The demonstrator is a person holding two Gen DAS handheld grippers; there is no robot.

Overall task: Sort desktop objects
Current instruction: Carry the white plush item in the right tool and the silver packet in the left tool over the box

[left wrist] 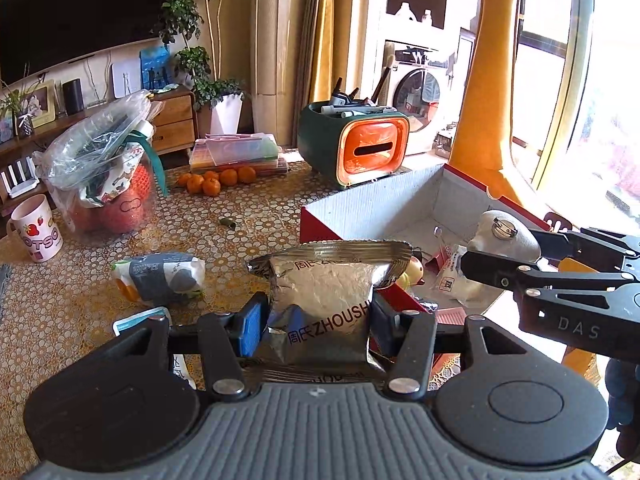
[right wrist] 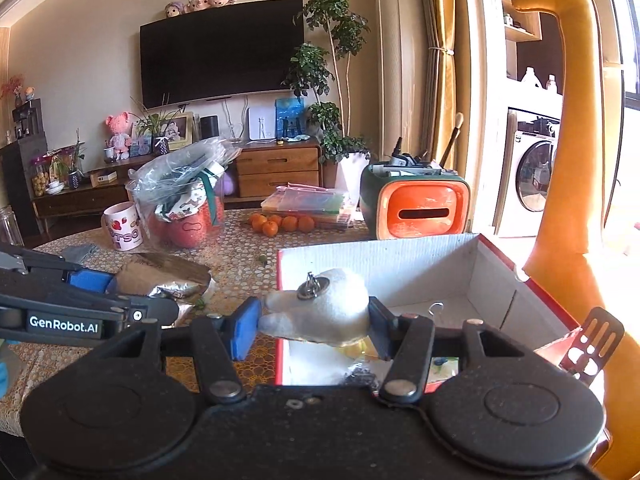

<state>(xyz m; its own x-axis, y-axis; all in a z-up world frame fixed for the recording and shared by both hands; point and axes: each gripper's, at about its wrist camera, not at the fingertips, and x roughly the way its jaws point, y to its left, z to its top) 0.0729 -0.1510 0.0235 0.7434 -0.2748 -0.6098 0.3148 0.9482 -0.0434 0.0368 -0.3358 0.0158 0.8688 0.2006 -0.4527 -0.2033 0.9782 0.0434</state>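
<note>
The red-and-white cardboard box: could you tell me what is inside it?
In the box: a white packet, a yellow toy and a metal hook. The silver pouch and white plush cover the rest.

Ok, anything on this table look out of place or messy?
A small green scrap lies loose on the tablecloth, apart from everything else. A printed packet lies flat, crumpled, on the cloth. The mandarins sit loose against the stacked cases, not in a container.

Table [left wrist: 248, 216], left wrist view: mug [left wrist: 35, 227] at 9 o'clock; bagged jar [left wrist: 105, 172] at 10, right of mug; tangerines [left wrist: 216, 179] at 11, before stacked cases [left wrist: 236, 152]; pen holder [left wrist: 354, 142] at 12, behind open box [left wrist: 384, 208] at 2.
</note>
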